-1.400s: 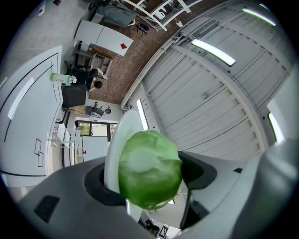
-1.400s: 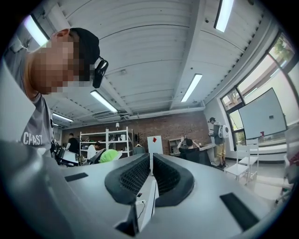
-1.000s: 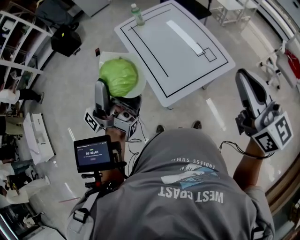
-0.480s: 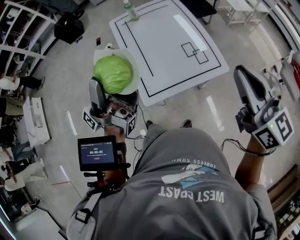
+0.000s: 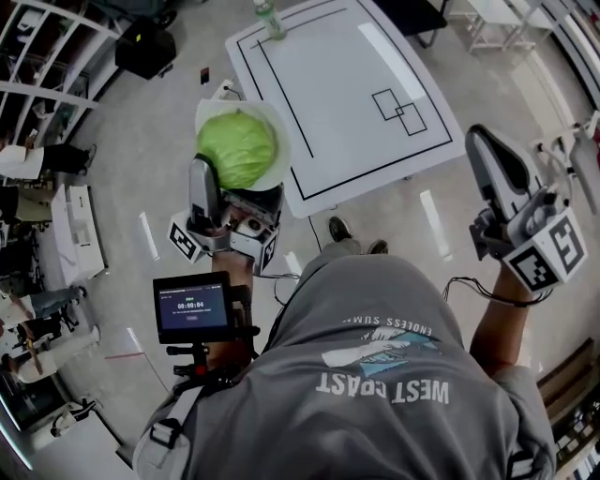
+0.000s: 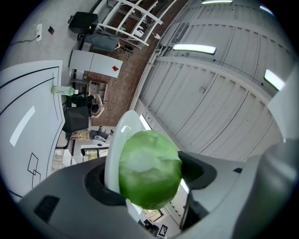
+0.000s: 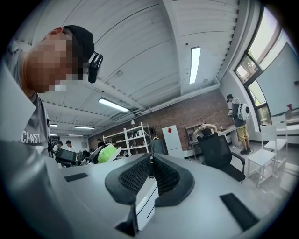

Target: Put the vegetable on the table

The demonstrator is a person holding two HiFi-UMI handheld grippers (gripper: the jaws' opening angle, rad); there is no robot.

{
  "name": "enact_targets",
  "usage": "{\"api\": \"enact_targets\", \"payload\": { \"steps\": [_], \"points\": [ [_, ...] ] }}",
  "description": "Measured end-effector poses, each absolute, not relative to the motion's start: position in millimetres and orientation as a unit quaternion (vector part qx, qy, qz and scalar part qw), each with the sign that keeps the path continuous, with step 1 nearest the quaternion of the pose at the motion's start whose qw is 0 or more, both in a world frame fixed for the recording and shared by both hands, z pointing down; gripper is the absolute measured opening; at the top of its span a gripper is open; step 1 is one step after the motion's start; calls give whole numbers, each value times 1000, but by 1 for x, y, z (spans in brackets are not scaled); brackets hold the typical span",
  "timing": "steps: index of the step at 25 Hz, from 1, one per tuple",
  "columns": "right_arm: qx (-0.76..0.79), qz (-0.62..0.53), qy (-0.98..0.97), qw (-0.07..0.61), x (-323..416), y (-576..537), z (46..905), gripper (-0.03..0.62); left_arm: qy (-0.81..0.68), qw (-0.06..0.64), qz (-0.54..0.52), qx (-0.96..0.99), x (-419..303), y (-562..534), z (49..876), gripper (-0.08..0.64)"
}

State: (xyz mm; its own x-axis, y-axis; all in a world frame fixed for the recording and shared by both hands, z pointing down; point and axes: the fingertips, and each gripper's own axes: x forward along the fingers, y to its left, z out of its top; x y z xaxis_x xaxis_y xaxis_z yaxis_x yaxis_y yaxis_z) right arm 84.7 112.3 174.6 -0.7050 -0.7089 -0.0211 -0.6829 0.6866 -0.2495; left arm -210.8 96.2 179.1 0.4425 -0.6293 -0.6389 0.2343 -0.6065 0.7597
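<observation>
Plainly mid-carry: the left gripper [image 6: 149, 186] pinches the green cabbage [image 5: 237, 148] against a white plate [image 5: 278, 128], up in the air beside the white table [image 5: 347, 103]. The right gripper [image 7: 150, 172] is pressed together, empty. Next, I'd judge, comes reaching over the tabletop and lowering.

Grey T-shirt [image 5: 375, 319], white "WEST COAST" lettering

- cabbage [image 5: 236, 148]: pale fresh green, with a whitish patch
- plate [image 5: 283, 148]: plain white
- counter [image 5: 337, 112]: white, with thin black lines and two overlapping black-outlined squares
- left hand-held gripper [image 5: 234, 187] and right hand-held gripper [image 5: 484, 145]: grey, with black pads and black-and-white square markers
- bottle [image 5: 271, 21]: greenish
- shirt [image 5: 375, 412]: grey, with white lettering and a blue-and-white print
- floor [image 5: 141, 159]: glossy light grey
</observation>
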Motion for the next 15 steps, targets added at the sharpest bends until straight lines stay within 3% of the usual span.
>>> {"api": "enact_targets", "payload": {
  "steps": [15],
  "points": [
    [-389,-99,915,30,39,18,160,9,-100,447,-501,734,-230,-8,185,347]
  ]
}}
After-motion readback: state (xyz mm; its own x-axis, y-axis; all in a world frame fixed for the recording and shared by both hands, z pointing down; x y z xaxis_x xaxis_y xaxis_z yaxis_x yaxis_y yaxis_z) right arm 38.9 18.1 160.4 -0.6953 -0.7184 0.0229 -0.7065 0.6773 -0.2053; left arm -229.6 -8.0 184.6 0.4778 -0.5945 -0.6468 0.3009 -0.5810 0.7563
